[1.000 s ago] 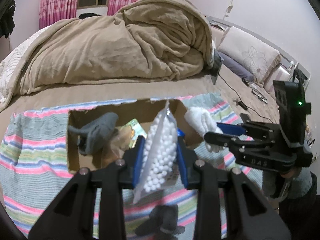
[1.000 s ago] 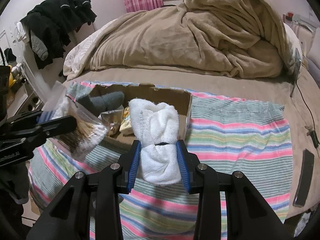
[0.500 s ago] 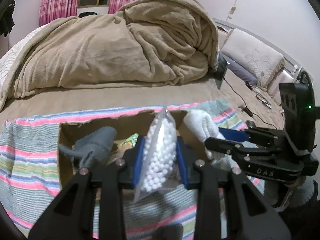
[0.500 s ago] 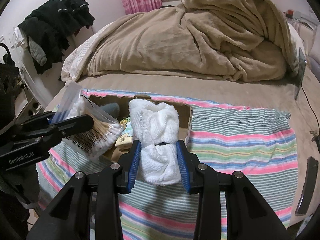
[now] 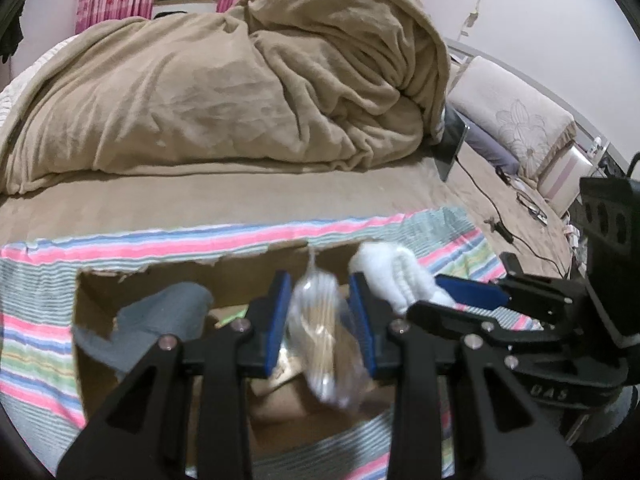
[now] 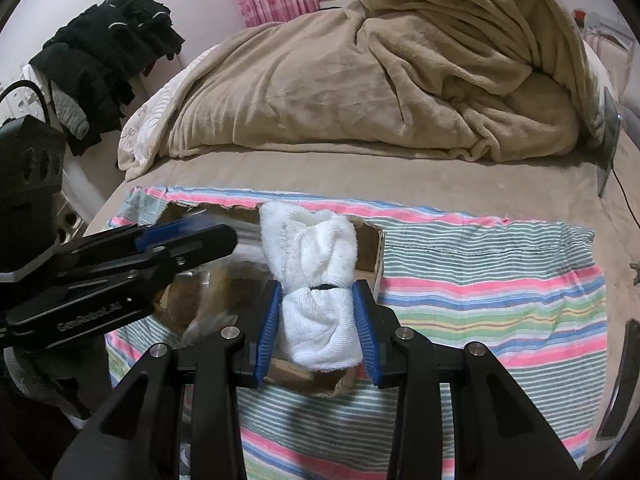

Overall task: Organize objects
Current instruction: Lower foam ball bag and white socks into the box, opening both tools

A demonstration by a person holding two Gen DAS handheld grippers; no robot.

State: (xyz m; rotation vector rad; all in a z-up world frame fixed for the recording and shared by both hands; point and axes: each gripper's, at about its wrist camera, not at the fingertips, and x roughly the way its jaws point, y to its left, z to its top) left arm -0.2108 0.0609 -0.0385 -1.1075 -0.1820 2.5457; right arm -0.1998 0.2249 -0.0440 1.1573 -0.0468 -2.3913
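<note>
Over a cardboard box (image 5: 224, 276) on the bed, the left hand-held gripper (image 5: 322, 322) loosely straddles a blurred cotton-swab bag (image 5: 324, 344); the right hand-held gripper (image 6: 318, 322) clamps a rolled white towel (image 6: 316, 280).

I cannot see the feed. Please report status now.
Left gripper open, cotton swab bag dropping into cardboard box. Right gripper holds white towel above it.
</note>
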